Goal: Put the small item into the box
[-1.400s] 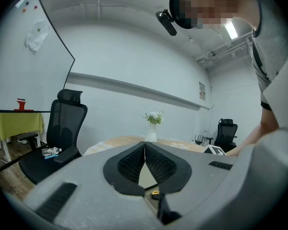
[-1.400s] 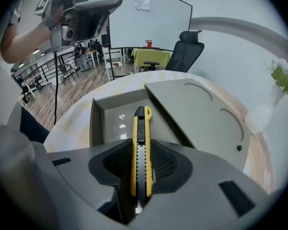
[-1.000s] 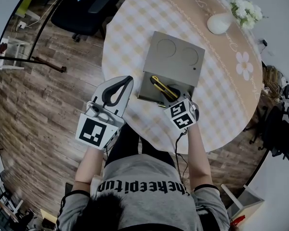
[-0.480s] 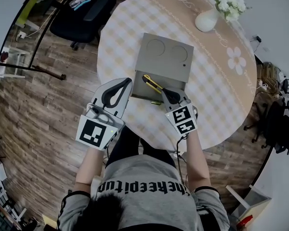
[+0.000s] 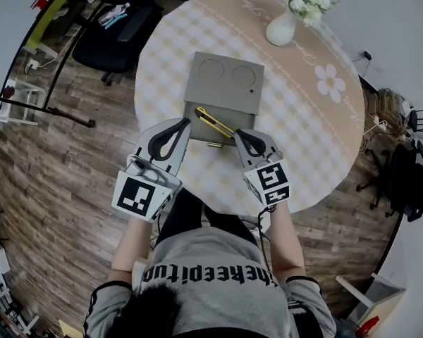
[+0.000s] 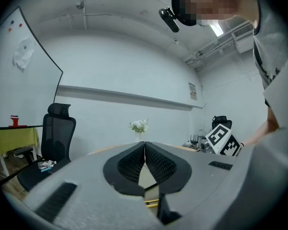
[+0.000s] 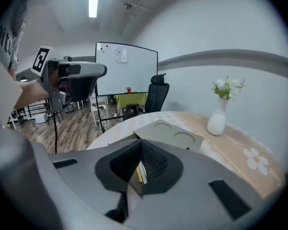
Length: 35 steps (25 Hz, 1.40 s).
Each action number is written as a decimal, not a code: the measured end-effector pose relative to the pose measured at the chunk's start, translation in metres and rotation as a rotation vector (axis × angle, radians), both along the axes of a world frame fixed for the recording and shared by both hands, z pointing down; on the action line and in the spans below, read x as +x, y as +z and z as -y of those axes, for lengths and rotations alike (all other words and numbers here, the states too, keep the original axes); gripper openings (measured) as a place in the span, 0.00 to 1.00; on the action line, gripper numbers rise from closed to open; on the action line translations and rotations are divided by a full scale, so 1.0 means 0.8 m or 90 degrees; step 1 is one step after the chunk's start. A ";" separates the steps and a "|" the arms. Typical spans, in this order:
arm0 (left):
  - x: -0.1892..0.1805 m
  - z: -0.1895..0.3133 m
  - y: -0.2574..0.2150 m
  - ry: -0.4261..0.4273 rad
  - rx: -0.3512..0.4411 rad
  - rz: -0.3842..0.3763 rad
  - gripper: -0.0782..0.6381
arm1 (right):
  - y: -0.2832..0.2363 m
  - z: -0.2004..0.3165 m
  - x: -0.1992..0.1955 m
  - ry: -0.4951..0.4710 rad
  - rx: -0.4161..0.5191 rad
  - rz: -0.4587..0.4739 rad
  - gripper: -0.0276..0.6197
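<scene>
Grey plastic shells cover both tools in the head view, where the left claw [image 5: 185, 122] and the right claw [image 5: 238, 133] hang over the near edge of a round table under a cream-and-yellow checked cloth [image 5: 162, 55]. Each is pinched to a point with nothing in it. Between the two tips and just ahead of them sits a shallow grey box with its lid folded back [image 5: 224, 83]. The slim yellow-and-black utility knife [image 5: 214, 122] lies slantwise inside it, its near end close to the right claw's tip and its far end ahead of the left claw. A white vase of white flowers [image 5: 282, 27] stands well beyond the right claw, and a black office chair [image 5: 120, 20] stands well beyond the left one. In the left gripper view the ribbed black pads [image 6: 129, 164] meet at their tips and grip nothing. The vase [image 6: 139, 127] shows straight ahead above them, the chair [image 6: 57, 128] off to this claw's left, and the right claw's marker cube [image 6: 222, 139] off to its right. In the right gripper view the jaws are likewise pressed together and empty. A yellow sliver of the knife [image 7: 141, 172] shows through the slit under the tips, lying below them and ungripped. The box lid, with two round recesses [image 7: 170, 134], is just ahead, the vase [image 7: 217, 121] ahead to the right, and the left claw [image 7: 74, 75] raised to the left before a whiteboard [image 7: 127, 66].
</scene>
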<state>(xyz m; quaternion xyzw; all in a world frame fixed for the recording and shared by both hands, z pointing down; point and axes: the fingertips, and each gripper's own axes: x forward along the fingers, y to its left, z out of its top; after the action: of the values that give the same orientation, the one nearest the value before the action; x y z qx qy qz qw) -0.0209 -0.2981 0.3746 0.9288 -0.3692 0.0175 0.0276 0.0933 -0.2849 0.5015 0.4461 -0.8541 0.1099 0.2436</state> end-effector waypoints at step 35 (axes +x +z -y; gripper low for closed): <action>0.063 -0.192 -0.081 -0.107 0.108 0.012 0.13 | -0.183 -0.151 0.052 -0.061 0.217 0.197 0.05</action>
<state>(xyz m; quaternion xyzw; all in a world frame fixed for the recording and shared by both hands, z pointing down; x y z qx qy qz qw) 0.0291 -0.1447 0.3096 0.8932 -0.4464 -0.0078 -0.0535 0.1350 -0.1643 0.3549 0.4176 -0.9077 0.0197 0.0358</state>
